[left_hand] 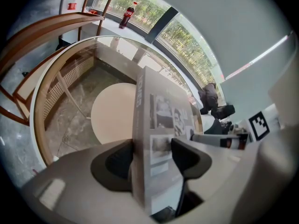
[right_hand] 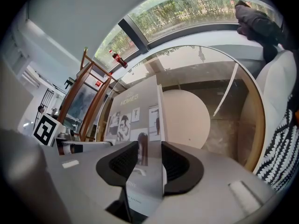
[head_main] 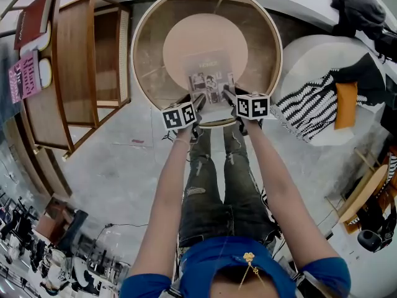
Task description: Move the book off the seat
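Note:
A grey book point(head_main: 211, 79) with black-and-white photos on its cover hangs over the round glass table point(head_main: 139, 36), held at its near edge from both sides. My left gripper point(head_main: 197, 99) is shut on the book's near-left corner. My right gripper point(head_main: 228, 95) is shut on the near-right corner. In the left gripper view the book point(left_hand: 154, 125) stands between the dark pads of the left gripper point(left_hand: 149, 155). In the right gripper view the book point(right_hand: 135, 111) is likewise clamped in the right gripper point(right_hand: 149, 160). The white round seat point(head_main: 322, 61) stands to the right.
A striped cushion point(head_main: 310, 104) and an orange item point(head_main: 346, 104) lie on the seat. A wooden shelf unit point(head_main: 74, 73) with books point(head_main: 25, 76) stands at the left. A cola bottle point(left_hand: 128, 15) stands on the window ledge. The person's legs are below the table's near rim.

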A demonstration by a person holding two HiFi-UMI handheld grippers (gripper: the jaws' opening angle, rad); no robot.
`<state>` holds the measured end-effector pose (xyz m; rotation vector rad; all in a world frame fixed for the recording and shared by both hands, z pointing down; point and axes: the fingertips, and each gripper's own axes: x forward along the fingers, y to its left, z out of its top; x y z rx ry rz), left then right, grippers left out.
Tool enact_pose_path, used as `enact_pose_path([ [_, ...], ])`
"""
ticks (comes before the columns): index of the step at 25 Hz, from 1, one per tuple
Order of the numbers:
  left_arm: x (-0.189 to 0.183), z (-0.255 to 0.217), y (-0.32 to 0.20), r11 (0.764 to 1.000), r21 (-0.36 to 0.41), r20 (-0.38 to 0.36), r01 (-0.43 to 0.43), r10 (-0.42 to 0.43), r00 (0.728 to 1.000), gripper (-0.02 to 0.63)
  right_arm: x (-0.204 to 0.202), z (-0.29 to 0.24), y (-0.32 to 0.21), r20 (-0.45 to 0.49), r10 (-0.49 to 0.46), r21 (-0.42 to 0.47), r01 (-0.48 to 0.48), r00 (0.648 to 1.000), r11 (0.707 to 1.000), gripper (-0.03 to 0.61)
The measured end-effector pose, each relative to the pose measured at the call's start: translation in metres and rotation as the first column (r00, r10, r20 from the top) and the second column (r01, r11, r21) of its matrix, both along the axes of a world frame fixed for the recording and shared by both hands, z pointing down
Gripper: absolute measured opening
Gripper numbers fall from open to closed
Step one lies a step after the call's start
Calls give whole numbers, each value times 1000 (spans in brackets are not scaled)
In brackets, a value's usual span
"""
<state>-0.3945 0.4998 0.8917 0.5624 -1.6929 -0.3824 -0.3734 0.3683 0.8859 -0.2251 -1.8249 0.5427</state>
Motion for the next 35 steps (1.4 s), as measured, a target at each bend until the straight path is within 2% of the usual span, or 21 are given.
enact_pose_path([
  [35, 1, 0, -3, 1000, 7, -16, 3, -3, 1000, 256, 0, 0, -2, 3, 0, 3, 0, 1000, 1000, 163],
])
